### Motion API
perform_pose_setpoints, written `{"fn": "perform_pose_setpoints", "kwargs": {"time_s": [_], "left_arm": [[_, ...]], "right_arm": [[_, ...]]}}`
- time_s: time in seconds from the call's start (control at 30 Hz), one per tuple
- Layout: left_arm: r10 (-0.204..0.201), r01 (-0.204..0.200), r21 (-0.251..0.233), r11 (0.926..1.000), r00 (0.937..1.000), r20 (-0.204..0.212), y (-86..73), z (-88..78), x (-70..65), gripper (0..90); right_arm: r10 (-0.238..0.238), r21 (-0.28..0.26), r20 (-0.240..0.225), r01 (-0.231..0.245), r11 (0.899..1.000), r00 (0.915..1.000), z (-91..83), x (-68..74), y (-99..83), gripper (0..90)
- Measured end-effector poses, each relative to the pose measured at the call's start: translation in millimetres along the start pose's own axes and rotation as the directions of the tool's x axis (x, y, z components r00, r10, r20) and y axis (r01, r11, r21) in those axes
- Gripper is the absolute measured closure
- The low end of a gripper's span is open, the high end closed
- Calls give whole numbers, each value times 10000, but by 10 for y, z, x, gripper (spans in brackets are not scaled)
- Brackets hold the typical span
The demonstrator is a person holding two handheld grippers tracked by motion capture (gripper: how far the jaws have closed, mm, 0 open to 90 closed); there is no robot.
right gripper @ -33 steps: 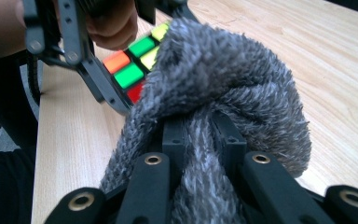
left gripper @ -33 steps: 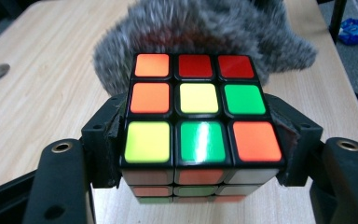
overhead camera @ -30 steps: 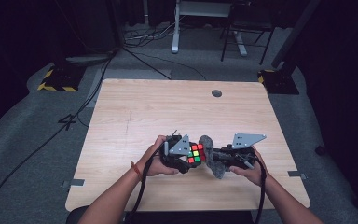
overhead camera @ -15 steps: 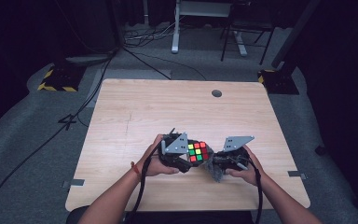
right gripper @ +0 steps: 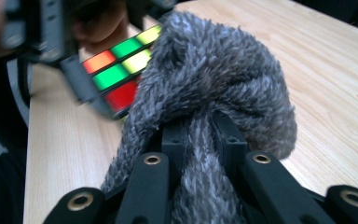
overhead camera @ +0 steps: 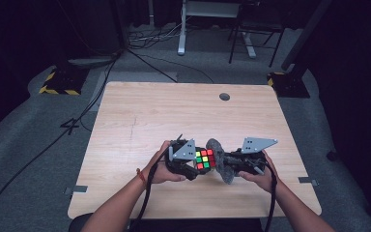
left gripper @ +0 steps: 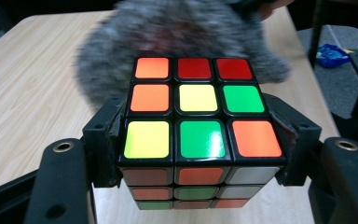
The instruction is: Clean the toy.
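In the high view, one puzzle cube (overhead camera: 204,159) is held just above the near half of the bench (overhead camera: 140,116), which serves here as the landmark. The left tool (overhead camera: 196,163) pinches the cube from its left, and the right tool (overhead camera: 223,163) pinches one grey fuzzy cloth (overhead camera: 221,159) that presses against the cube's right side. Two hands hold the two tools, and two black cables trail back over the bench's near edge. At the bench's far edge sits one round grommet hole (overhead camera: 224,96). Beyond the bench, on the grey floor, lie loose cables, one white desk frame (overhead camera: 207,14) and two yellow-and-black striped bases (overhead camera: 58,82).

In the left gripper view, the left tool (left gripper: 198,140) clamps the cube (left gripper: 198,112) by its two sides, with the top face of nine stickers showing: orange, red, yellow and green. The cloth (left gripper: 121,51) bulges right behind the cube and hides the bench beyond it.

In the right gripper view, the right tool (right gripper: 203,140) is squeezed on a fold of the cloth (right gripper: 214,79), whose bunched bulk covers most of the cube (right gripper: 116,70); the cloth touches the cube above the bench (right gripper: 345,70).
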State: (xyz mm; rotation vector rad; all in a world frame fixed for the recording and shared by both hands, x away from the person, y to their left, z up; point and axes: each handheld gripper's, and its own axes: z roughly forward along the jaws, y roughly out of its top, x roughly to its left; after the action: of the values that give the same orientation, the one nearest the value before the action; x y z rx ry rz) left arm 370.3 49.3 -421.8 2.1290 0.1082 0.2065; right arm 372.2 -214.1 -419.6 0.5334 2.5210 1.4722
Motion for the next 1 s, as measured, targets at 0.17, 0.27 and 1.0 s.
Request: {"fn": "perform_pose_setpoints", "kwargs": {"time_s": [0.17,0.27,1.0], "left_arm": [[32,-29,-283,9996,10000,75,44,-27,-34,334],[32,-32,-422,9991,10000,-9,58,-66,-24,334],[-254,256,-188,9995,9996,83,-16,-19,30,334]], "right_arm": [[46,325,54,-48,9995,10000,39,-27,-16,780],[50,606,-91,-45,9982,9999,76,-17,-41,780],[-199,226,-12,200,9995,9998,40,39,-11,779]]}}
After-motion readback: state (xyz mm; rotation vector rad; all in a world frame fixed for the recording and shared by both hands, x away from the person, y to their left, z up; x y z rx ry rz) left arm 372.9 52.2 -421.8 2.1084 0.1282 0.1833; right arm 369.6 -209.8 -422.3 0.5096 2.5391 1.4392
